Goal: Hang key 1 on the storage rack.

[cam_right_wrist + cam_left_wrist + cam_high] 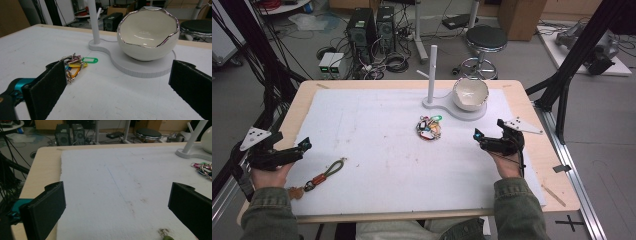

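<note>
A bunch of keys with coloured tags (429, 127) lies in the middle of the white mat (377, 145); it also appears in the right gripper view (73, 65) and at the right edge of the left gripper view (203, 168). Behind it stands a white egg-shaped bowl (470, 93) (147, 37) on a white stand with an upright post (432, 75). A green and orange lanyard strap (324, 175) lies at the front left. My left gripper (304, 146) (117, 212) is open over the mat's left part. My right gripper (477, 136) (117, 87) is open, right of the keys.
The wooden table (542, 145) carries the mat. Beyond its far edge stand a black stool (485, 40), computer towers (371, 27) and cables on the floor. Black frame bars (582, 45) rise at the right and left.
</note>
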The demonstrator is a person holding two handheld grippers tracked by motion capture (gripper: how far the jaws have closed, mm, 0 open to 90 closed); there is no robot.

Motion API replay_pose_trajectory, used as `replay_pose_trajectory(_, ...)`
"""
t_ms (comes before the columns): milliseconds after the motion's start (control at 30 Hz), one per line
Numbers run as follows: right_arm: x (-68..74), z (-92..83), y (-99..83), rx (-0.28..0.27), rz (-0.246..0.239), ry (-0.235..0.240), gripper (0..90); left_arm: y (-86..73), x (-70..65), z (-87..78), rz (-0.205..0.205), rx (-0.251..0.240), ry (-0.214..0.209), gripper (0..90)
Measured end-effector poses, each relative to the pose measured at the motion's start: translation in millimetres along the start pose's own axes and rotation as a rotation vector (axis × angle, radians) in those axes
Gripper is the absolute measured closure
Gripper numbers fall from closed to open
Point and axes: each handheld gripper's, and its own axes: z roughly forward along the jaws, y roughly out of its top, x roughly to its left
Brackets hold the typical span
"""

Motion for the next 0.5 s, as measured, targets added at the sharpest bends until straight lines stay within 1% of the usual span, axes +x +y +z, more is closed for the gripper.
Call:
replay_pose_trajectory(33, 0.2, 0.2, -0.1, 0.001, 0.001, 0.002, 0.7, 1.8, -3.5, -0.2, 0.013, 0.009, -0.014, 1.7)
replay_pose_trajectory(133, 0.7, 0.5, -0.2, 0.003, -0.003, 0.005, 0.7, 2.7, -5.9, -0.3, 0.022, 0.019, -0.024, 1.7)
replay_pose_trajectory(233, 1.1, 0.8, -0.3, 0.006, -0.003, 0.007, 0.7, 2.7, -9.4, 0.6, 0.037, 0.044, -0.043, 1.7)
replay_pose_trajectory(500, 1.7, 2.0, -0.6, 0.011, -0.009, 0.017, 0.7, 1.2, -15.6, -0.9, 0.065, 0.09, -0.069, 1.7)
